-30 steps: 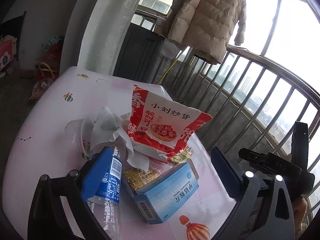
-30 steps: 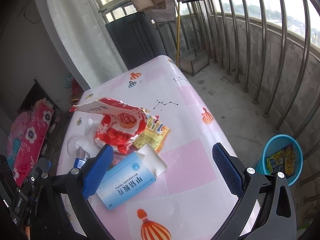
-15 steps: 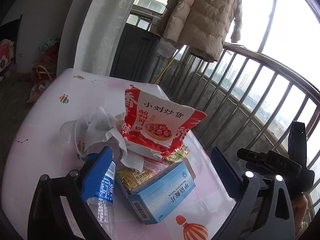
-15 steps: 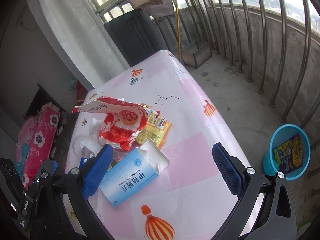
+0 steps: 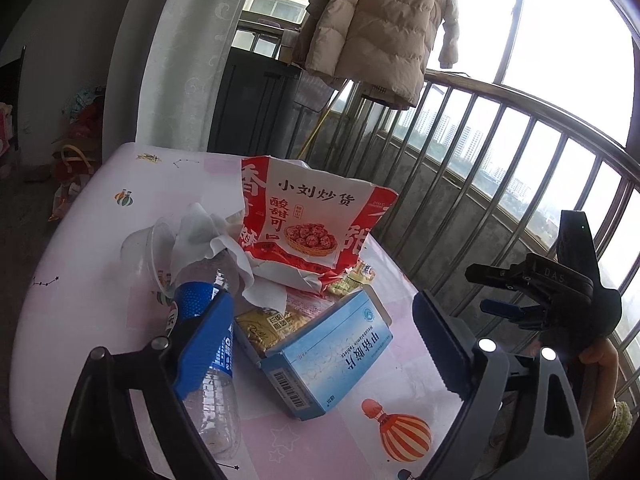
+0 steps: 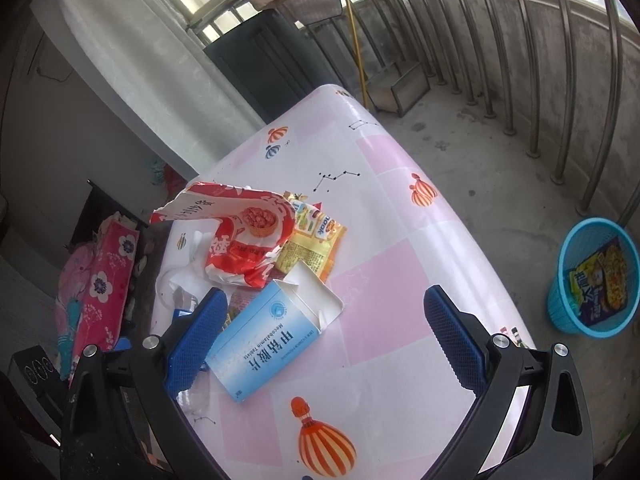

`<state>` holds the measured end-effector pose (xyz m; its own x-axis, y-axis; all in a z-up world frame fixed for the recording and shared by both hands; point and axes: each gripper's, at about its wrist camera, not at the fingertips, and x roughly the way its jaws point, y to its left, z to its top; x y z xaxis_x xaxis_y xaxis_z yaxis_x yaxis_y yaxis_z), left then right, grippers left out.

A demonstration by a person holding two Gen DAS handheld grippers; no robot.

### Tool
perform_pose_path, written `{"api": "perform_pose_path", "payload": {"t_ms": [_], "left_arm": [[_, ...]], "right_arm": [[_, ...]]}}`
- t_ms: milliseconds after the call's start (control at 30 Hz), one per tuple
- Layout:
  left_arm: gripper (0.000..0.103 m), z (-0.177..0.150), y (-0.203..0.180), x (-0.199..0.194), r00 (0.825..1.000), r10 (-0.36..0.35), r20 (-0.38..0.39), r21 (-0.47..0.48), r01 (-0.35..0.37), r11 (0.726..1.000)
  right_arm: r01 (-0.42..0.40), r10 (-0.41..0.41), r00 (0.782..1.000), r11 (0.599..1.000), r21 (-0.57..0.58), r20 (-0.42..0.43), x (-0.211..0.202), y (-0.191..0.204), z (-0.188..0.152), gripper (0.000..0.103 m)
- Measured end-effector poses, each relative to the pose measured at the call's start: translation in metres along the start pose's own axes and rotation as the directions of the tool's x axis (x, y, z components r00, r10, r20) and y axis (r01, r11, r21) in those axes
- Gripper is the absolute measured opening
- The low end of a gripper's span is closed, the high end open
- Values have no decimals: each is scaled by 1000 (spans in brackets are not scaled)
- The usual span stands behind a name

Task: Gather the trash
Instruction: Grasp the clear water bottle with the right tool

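Two grippers: left gripper [image 5: 324,344] closing around one box [image 5: 328,356]; right gripper [image 6: 320,336] spread.

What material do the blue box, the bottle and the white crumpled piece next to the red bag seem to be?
Blue box: thin printed cardboard with a slight sheen; its open flap shows a plain white inside. Bottle: clear thin plastic, since the table shows through it, with a glossy blue label. White crumpled piece: probably tissue or a wipe; soft matte folds, which one is unclear.

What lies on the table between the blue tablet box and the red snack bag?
A yellow wrapper lies there, partly under the red snack bag and behind the blue tablet box; right wrist view.
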<state>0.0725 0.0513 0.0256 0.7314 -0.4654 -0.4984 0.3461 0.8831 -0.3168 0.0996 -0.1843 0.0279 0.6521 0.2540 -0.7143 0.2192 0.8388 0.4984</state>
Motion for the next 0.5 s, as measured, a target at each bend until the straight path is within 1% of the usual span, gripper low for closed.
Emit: {"api": "perform_pose_path", "payload": {"t_ms": [67,100,133,167,200,267,367,500], "left_arm": [[78,-7,2,4,1000,15,-27,13,-15,1000],[75,-9,2,8,999,19,-47,18,-18,1000],[70,-11,3,13,997,24,-69,16,-23,1000],[64,-12,5,19,996,25,-91,10,-24,1000],[61,-13,6,25,993,23,-114,0,-23,1000],[51,-13,7,38,988,25,-155,-23,-29,999],[45,-11,6,59,976,55,-212,-39,-65,997],[45,-9,2,84,956,69,-287,-29,-81,996]], "right_arm": [[-34,35,999,999,38,-29,8,-9,-4,90],[-52,55,997,997,61,-47,14,-14,-6,89],[-70,76,995,994,82,-66,20,-19,-9,86],[-90,100,991,990,104,-87,27,-23,-11,82],[-112,126,986,986,126,-109,33,-27,-13,81],[-149,174,973,975,165,-153,48,-32,-17,74],[-190,231,952,961,202,-203,65,-34,-22,68],[-236,291,925,944,230,-246,83,-31,-26,62]]}}
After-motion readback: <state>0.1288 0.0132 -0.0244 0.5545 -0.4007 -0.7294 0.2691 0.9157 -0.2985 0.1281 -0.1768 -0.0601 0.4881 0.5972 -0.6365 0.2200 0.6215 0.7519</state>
